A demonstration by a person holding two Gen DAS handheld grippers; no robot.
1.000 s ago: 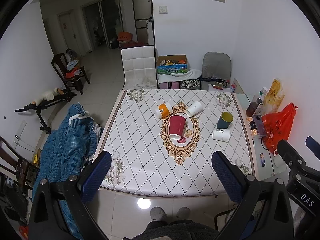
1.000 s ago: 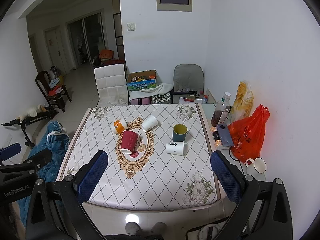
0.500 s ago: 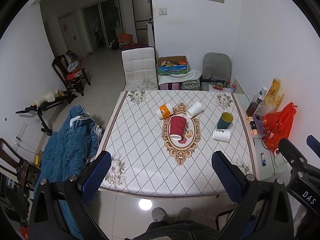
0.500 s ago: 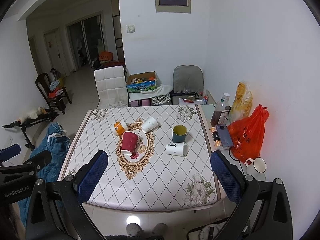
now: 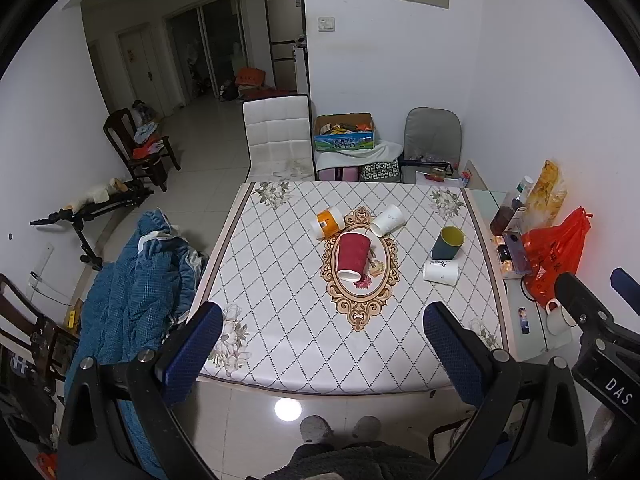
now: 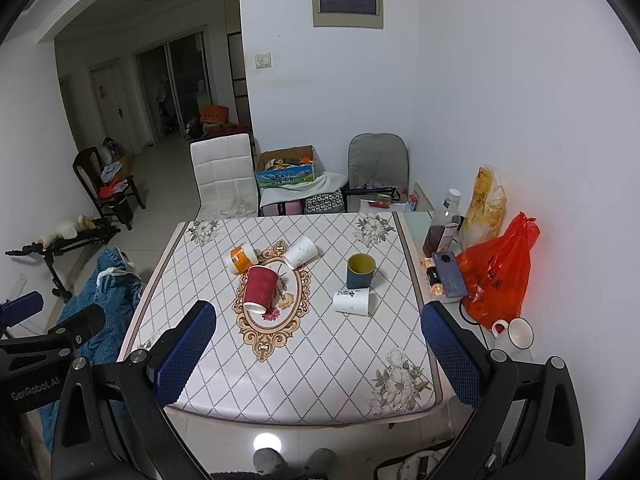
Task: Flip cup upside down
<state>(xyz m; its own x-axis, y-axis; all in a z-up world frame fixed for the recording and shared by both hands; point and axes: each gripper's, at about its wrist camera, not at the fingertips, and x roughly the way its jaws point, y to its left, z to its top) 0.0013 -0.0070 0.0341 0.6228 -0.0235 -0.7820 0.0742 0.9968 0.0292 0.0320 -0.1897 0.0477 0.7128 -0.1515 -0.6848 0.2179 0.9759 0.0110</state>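
Several cups sit on the white patterned table [image 5: 280, 320] [image 6: 320, 380]. A red ribbed cup [image 5: 353, 255] [image 6: 260, 289] lies on its side at the centre. An orange cup [image 5: 327, 222] [image 6: 242, 257] and a white paper cup [image 5: 387, 219] [image 6: 301, 251] lie on their sides behind it. A dark mug with yellow inside [image 5: 449, 242] [image 6: 360, 270] stands upright at the right. Another white cup [image 5: 441, 271] [image 6: 352, 301] lies in front of it. My left gripper [image 5: 323, 354] and right gripper [image 6: 318, 354] are open, empty, held high above the near edge.
A side shelf at the right holds a red plastic bag [image 6: 496, 272], a bottle [image 6: 442, 224], a phone [image 6: 450, 273] and a white mug [image 6: 516, 333]. A blue jacket [image 5: 136, 296] hangs on a chair at the left. A white chair [image 5: 278, 138] stands behind the table.
Both views have shifted slightly; the table sits a touch lower and farther in frame. No cup has moved and both grippers stay open.
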